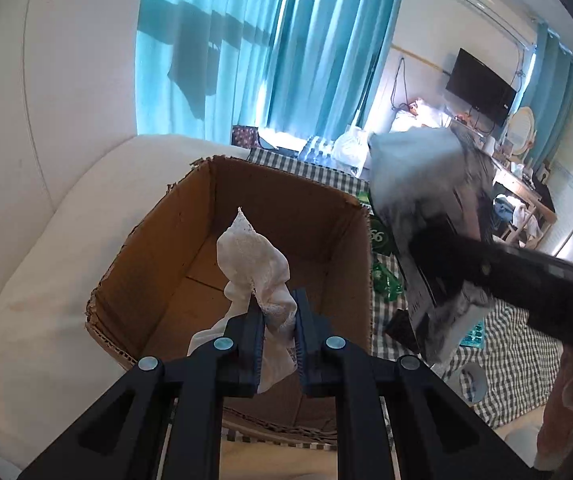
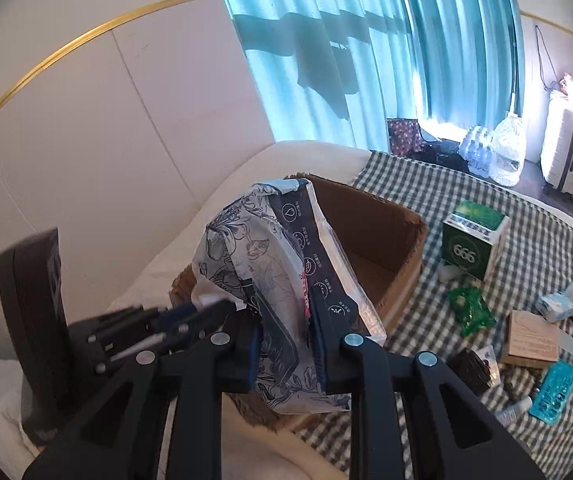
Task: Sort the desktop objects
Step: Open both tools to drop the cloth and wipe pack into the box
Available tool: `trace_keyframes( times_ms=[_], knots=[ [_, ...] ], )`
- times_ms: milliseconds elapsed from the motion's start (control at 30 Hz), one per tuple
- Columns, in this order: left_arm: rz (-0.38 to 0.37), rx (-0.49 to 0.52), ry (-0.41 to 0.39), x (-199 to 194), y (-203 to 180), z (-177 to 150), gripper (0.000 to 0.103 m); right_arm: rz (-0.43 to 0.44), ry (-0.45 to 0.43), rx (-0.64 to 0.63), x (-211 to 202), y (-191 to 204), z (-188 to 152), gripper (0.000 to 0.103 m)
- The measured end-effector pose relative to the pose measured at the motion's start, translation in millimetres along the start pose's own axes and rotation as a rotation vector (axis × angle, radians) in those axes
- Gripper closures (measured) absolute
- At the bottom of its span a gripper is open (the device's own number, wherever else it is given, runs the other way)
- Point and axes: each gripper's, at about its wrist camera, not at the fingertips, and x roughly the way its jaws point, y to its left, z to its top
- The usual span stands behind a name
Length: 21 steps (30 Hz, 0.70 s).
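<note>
My left gripper (image 1: 278, 308) is shut on a crumpled white tissue (image 1: 252, 256) and holds it above the open cardboard box (image 1: 158, 236), whose inside looks bare. My right gripper (image 2: 284, 304) is shut on a grey-and-black floral plastic packet (image 2: 270, 264) and holds it over the near edge of the same box (image 2: 382, 224). In the left wrist view the packet (image 1: 422, 184) and the right gripper's arm sit to the right of the box, blurred. The left gripper (image 2: 190, 314) shows at lower left in the right wrist view.
The box stands on a checkered cloth (image 2: 546, 248). On the cloth lie a green "666" box (image 2: 472, 246), a green sachet (image 2: 470, 310), a small brown box (image 2: 530, 340), a teal blister pack (image 2: 556, 392), a dark packet (image 2: 472, 368) and small white items. White cushions (image 1: 46, 248) lie left.
</note>
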Motion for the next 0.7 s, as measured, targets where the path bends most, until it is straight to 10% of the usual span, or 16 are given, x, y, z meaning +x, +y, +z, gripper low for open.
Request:
trace_keyframes(
  times_ms=[200,700],
  knots=[
    [0.034,-0.026,0.044,11.4,13.1,-6.1,0.042,0.015,-0.003,0.11,15.3,-9.1,17.1,0.042],
    [-0.007,0.014,0.067,-7.4,-24.5,-19.2,0.011,-0.128,-0.161,0.138,-80.4,-52.2,-29.1,0.033]
  ],
)
